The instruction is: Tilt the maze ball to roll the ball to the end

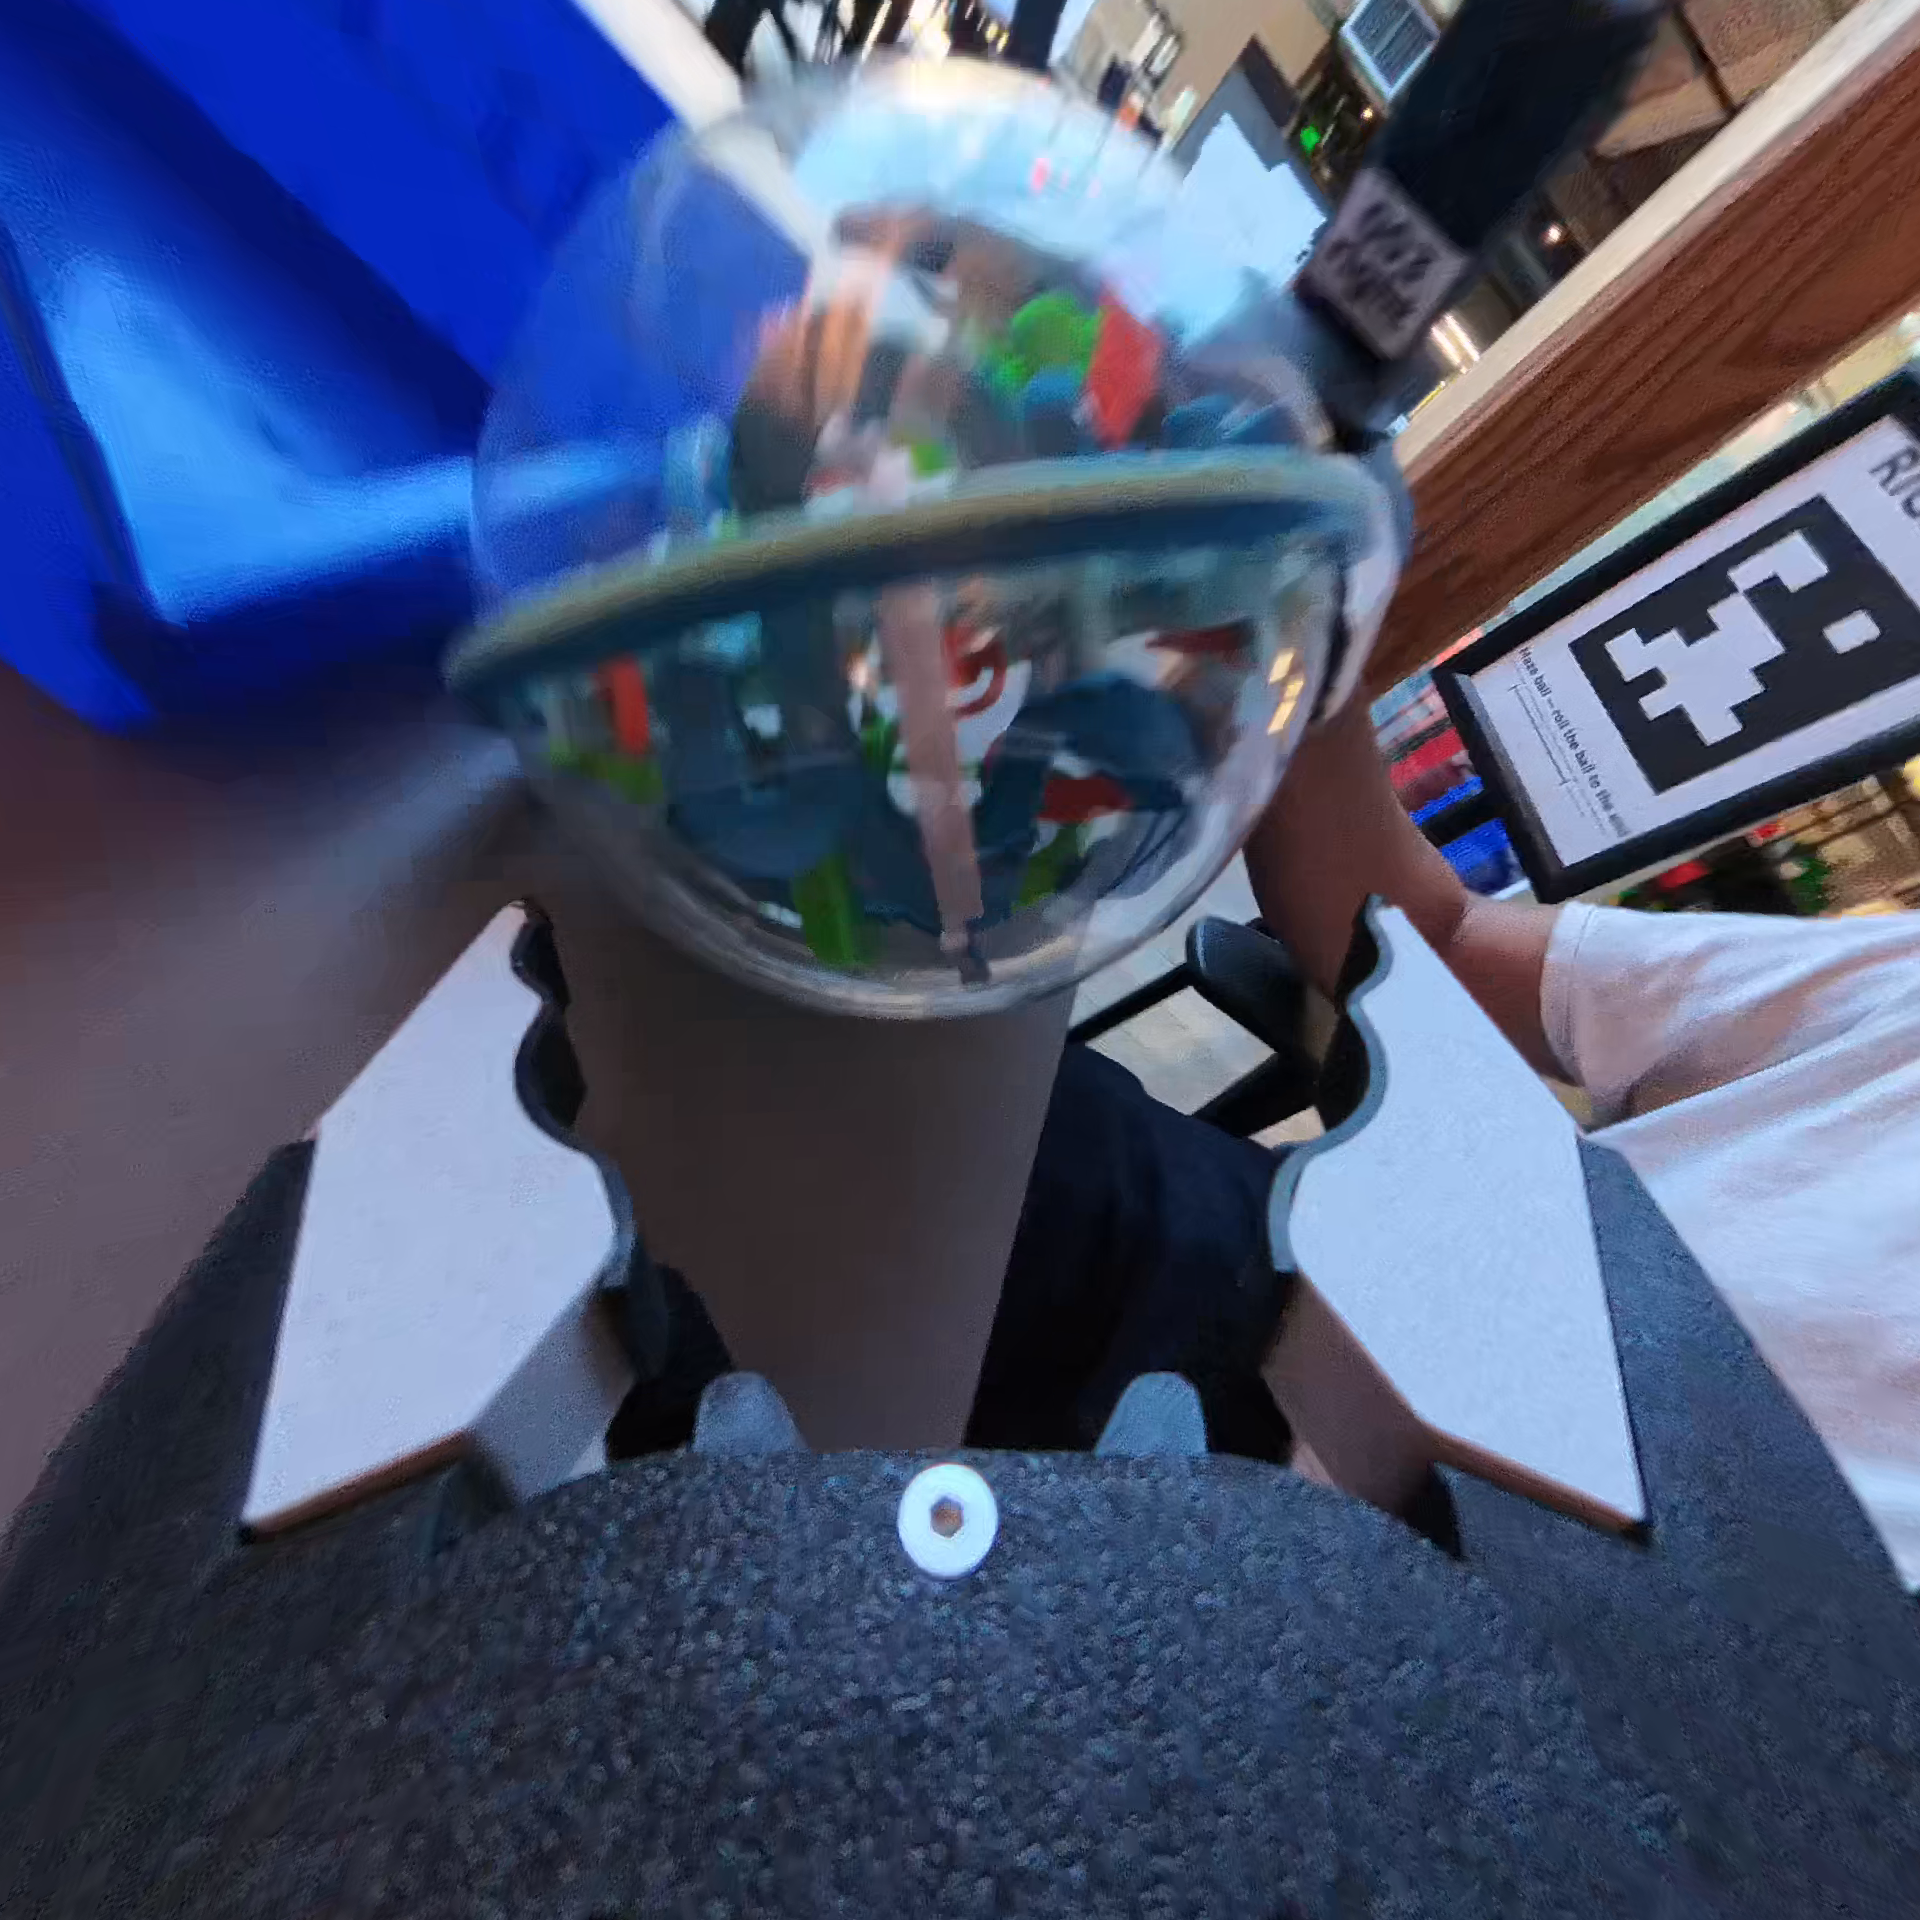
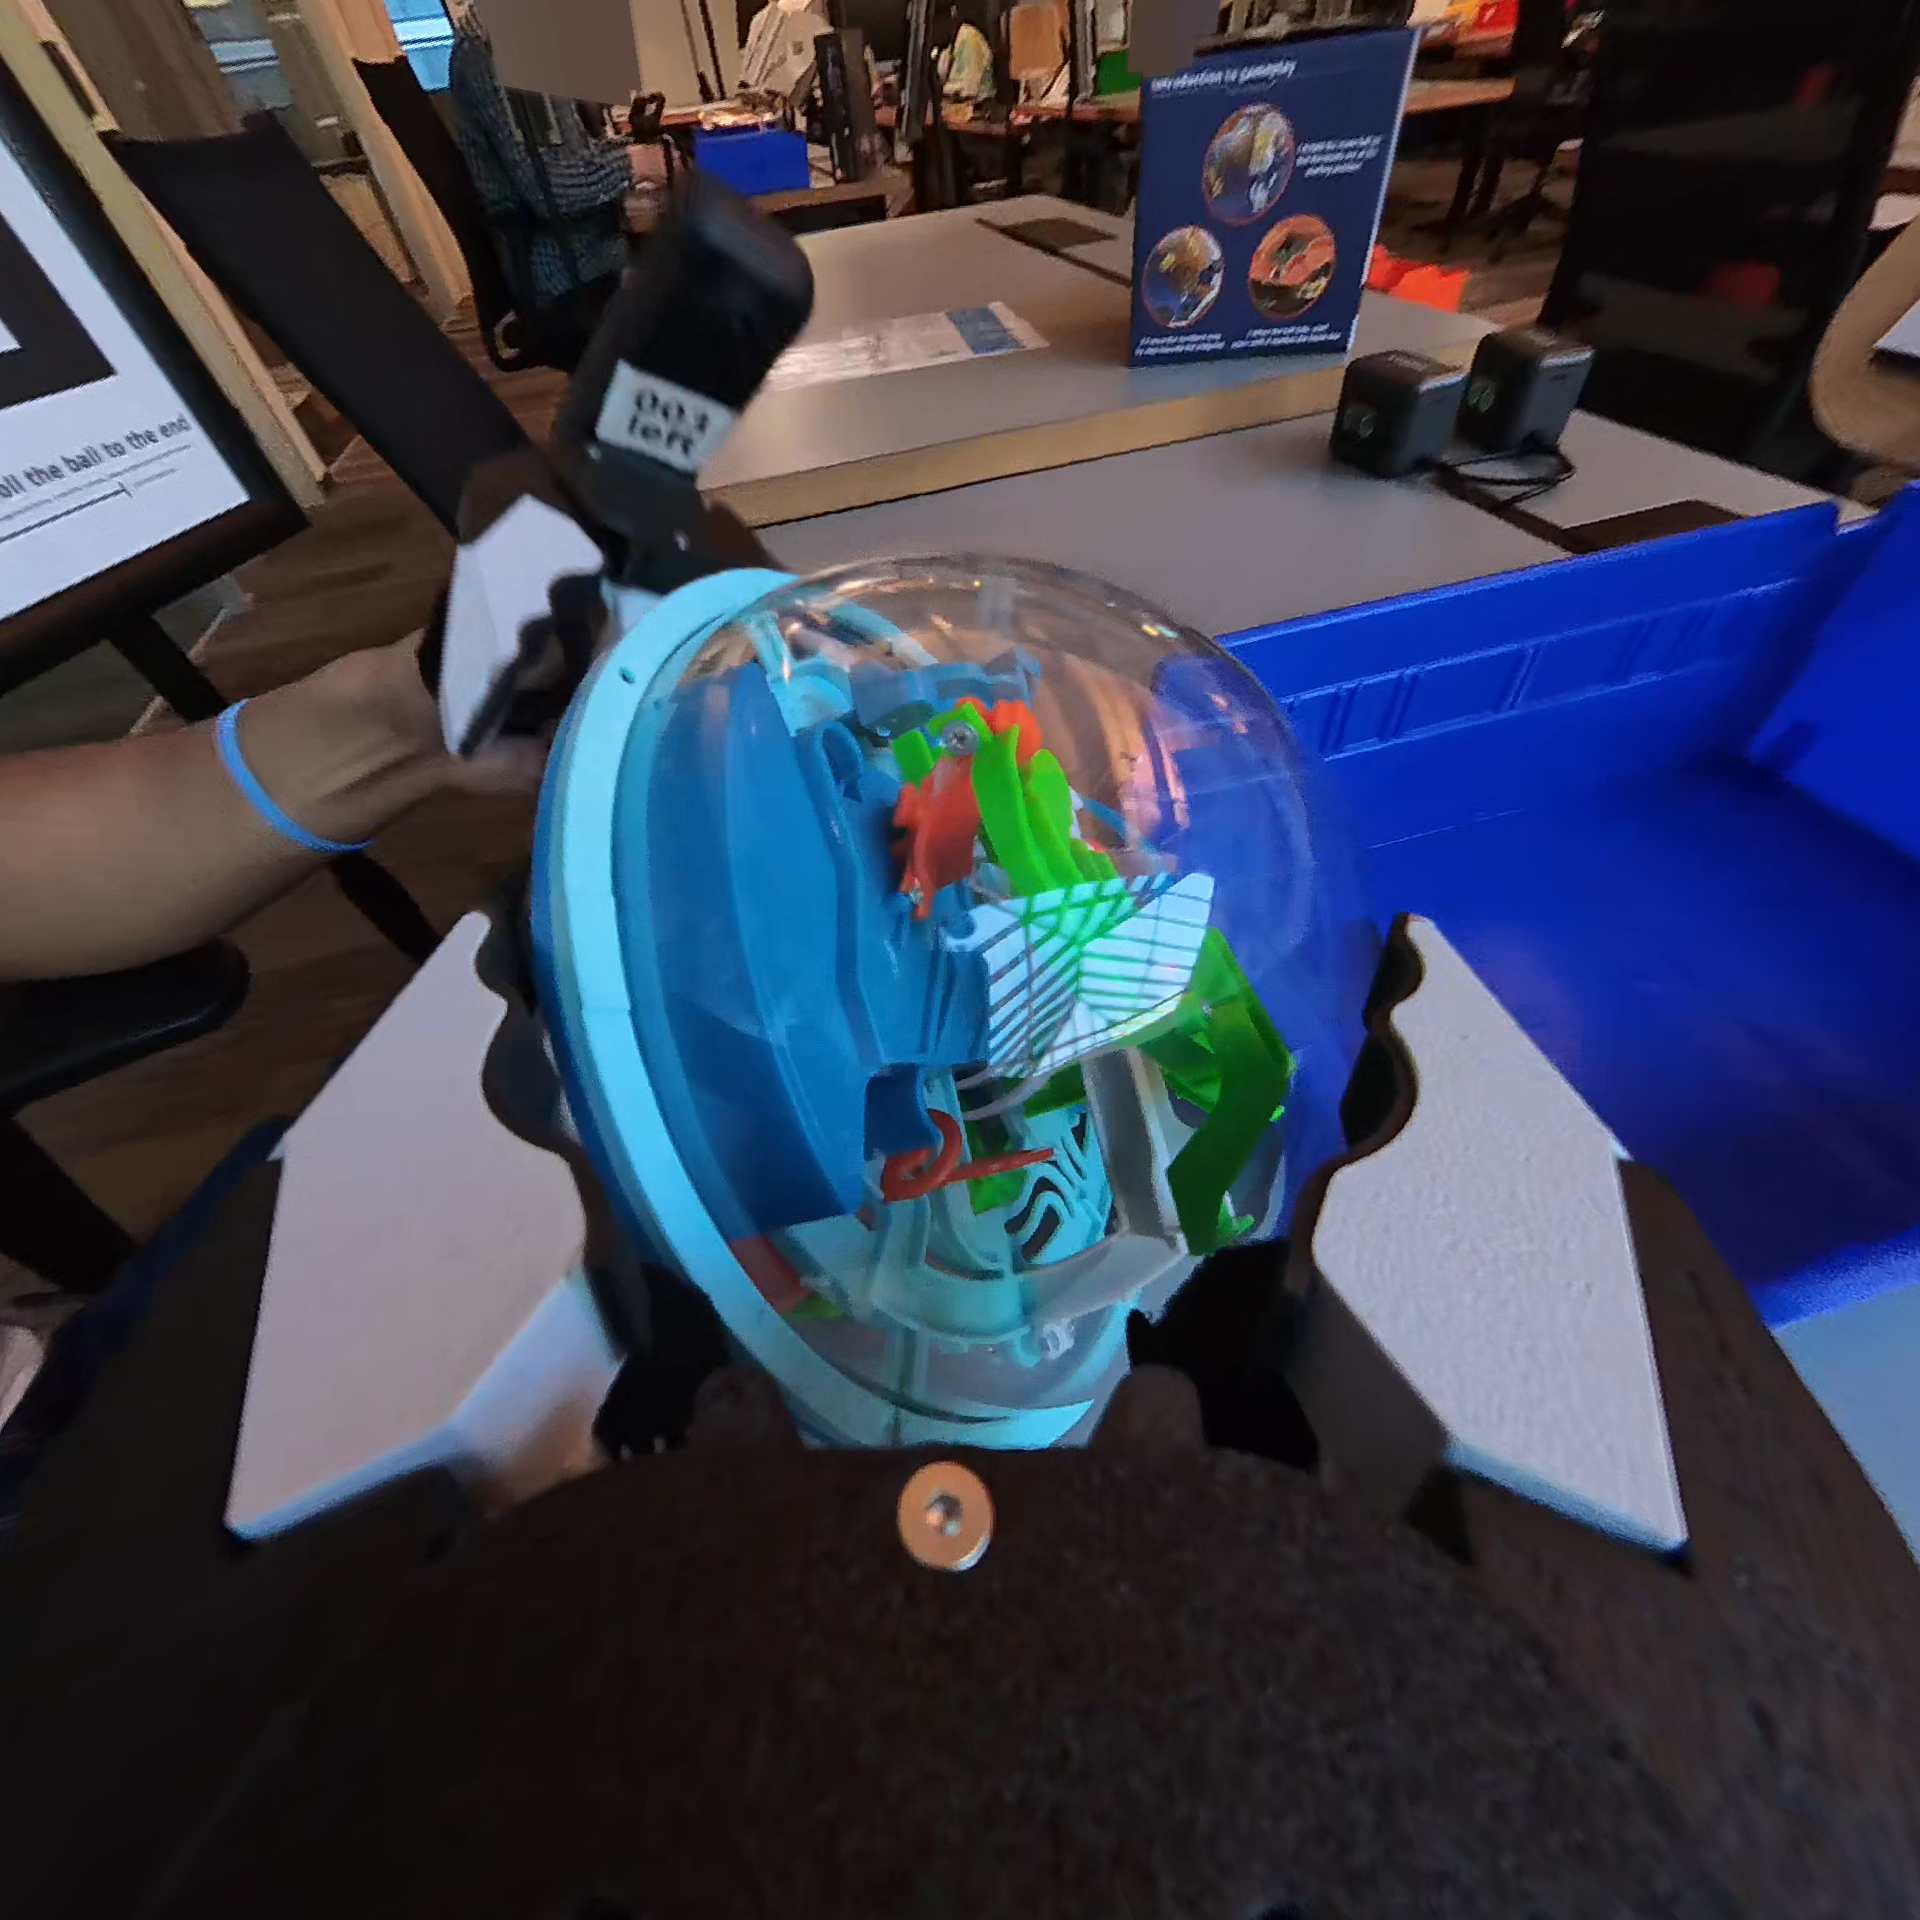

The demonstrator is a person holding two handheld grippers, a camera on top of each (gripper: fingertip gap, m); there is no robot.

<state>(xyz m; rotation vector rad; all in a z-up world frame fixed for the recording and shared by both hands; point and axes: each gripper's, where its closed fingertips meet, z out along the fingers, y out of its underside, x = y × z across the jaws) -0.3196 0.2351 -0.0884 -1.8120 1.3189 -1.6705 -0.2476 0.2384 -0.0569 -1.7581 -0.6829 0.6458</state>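
Note:
The maze ball (image 2: 935, 987) is a clear sphere with a pale blue equator ring and blue, green and orange tracks inside. My right gripper (image 2: 945, 935) is shut on it, one finger on each side, holding it in the air with the ring tilted near upright. A small silver ball (image 2: 956, 740) sits by the orange and green track near the top. In the left wrist view the maze ball (image 1: 935, 582) is blurred and lies just beyond my left gripper (image 1: 951, 935), whose jaws stand wide apart. The left gripper (image 2: 540, 623) also shows behind the sphere's left side, held by a hand.
A blue bin (image 2: 1662, 831) stands on the grey table (image 2: 1143, 520) right of the sphere and also shows in the left wrist view (image 1: 260, 312). A framed sign with a black-and-white marker (image 1: 1714, 644) stands nearby. Two small black cubes (image 2: 1455, 405) and a blue board (image 2: 1268, 197) stand farther back.

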